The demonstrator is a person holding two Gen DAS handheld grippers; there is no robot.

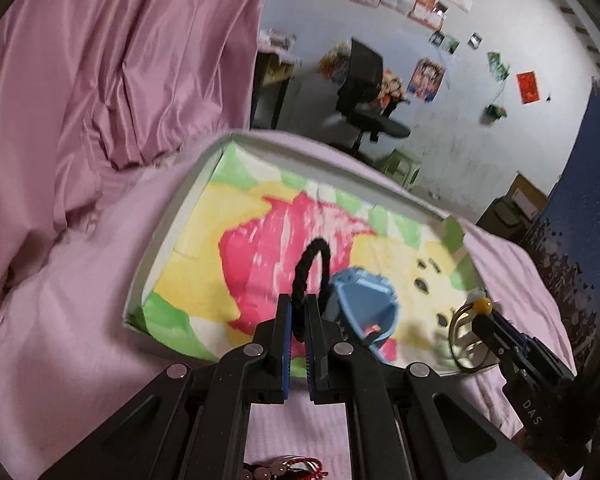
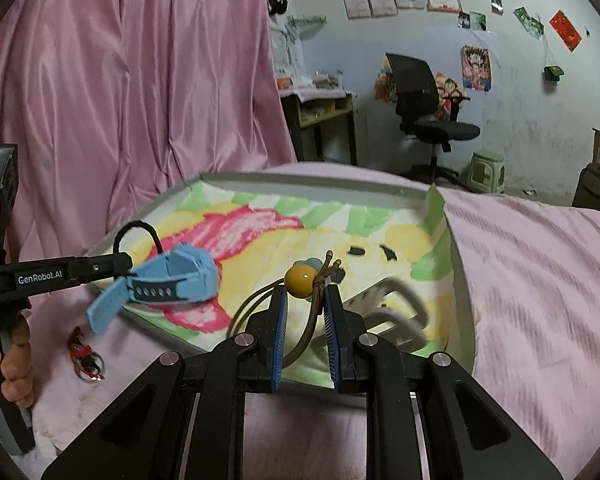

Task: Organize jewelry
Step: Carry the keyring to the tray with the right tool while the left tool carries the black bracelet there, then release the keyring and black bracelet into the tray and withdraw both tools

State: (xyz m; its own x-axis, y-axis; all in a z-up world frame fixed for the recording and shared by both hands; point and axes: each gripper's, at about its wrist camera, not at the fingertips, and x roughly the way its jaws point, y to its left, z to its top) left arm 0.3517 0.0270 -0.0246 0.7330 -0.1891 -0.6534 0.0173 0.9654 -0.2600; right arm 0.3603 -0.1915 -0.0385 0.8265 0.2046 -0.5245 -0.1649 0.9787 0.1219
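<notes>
Overhead, our left tool (image 1: 299,322) pinches a fuzzy black hair loop (image 1: 310,268), our right tool (image 2: 305,312) a brown cord bracelet (image 2: 300,308) (amber bead), above a shallow cartoon-lined tray (image 2: 460,280) on the pink striped bed (image 2: 540,264).

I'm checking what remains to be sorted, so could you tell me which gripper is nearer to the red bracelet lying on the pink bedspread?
Left. The left gripper hangs almost directly above the red bracelet, which is outside the tray; the right gripper is farther over, at the tray's near edge.

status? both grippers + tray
Left gripper shut on black hair tie, blue watch dangling too. Right gripper shut on brown cord bracelet. Both above tray. Nothing blocking.
</notes>
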